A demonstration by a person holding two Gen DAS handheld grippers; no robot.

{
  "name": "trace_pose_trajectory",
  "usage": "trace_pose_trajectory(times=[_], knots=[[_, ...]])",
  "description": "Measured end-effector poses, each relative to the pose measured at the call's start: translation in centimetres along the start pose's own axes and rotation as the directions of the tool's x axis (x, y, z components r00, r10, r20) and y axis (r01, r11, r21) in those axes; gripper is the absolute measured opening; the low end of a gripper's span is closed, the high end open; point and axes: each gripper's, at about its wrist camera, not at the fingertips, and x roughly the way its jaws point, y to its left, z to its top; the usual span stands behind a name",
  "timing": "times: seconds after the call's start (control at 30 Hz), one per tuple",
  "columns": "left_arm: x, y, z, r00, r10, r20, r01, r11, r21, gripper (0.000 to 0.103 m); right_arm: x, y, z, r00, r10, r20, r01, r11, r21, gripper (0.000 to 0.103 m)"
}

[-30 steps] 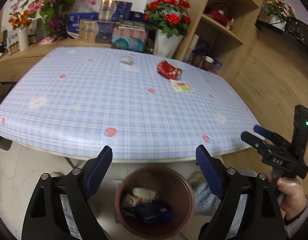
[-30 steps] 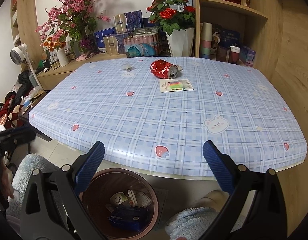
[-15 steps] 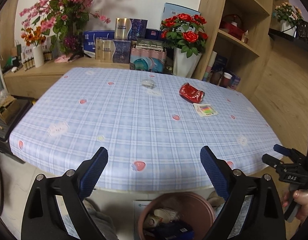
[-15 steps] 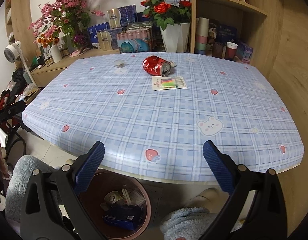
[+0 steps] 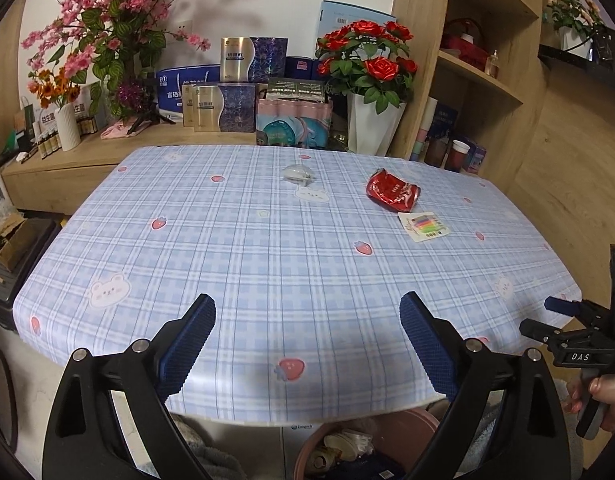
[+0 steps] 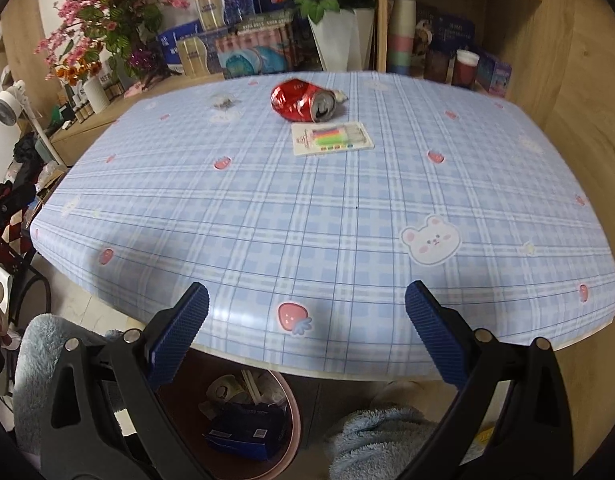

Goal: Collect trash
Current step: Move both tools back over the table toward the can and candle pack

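A crushed red can (image 5: 392, 191) (image 6: 303, 99) lies at the far right of the blue checked table (image 5: 267, 264) (image 6: 347, 208). A white card with coloured stripes (image 5: 424, 226) (image 6: 331, 137) lies just in front of it. A small clear wrapper (image 5: 296, 172) (image 6: 223, 102) lies at the far middle. A brown bin (image 5: 391, 436) (image 6: 243, 412) with trash in it stands under the near table edge. My left gripper (image 5: 307, 344) is open and empty over the near edge. My right gripper (image 6: 305, 334) is open and empty; it also shows in the left wrist view (image 5: 547, 316).
Boxes (image 5: 235, 92), a white vase of red roses (image 5: 367, 120) and pink flowers (image 5: 107, 20) stand on a low wooden cabinet behind the table. A wooden shelf (image 5: 479, 72) with cups stands at the right. A fluffy blue slipper (image 6: 379, 436) is beside the bin.
Both grippers have risen from the bin and moved forward over the near table edge. The can and card look closer in the right wrist view. Both stay open and empty.
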Motion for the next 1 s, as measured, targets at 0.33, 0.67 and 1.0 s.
trace_pose_trajectory(times=[0.33, 0.67, 1.0], knots=[[4.9, 2.0, 2.2, 1.0, 0.001, -0.009, -0.001, 1.0, -0.002, 0.091, 6.3, -1.0, 4.0, 0.996, -0.025, -0.09, 0.029, 0.998, 0.052, 0.097], [9.6, 4.7, 5.6, 0.999, 0.034, 0.016, -0.034, 0.999, -0.009, 0.091, 12.7, -2.7, 12.1, 0.992, -0.081, -0.094, 0.098, 0.977, 0.191, 0.097], [11.6, 6.0, 7.0, 0.999, 0.041, 0.022, -0.04, 0.999, -0.026, 0.091, 18.8, -6.4, 16.6, 0.962, -0.217, -0.166, 0.266, 0.883, 0.388, 0.097]])
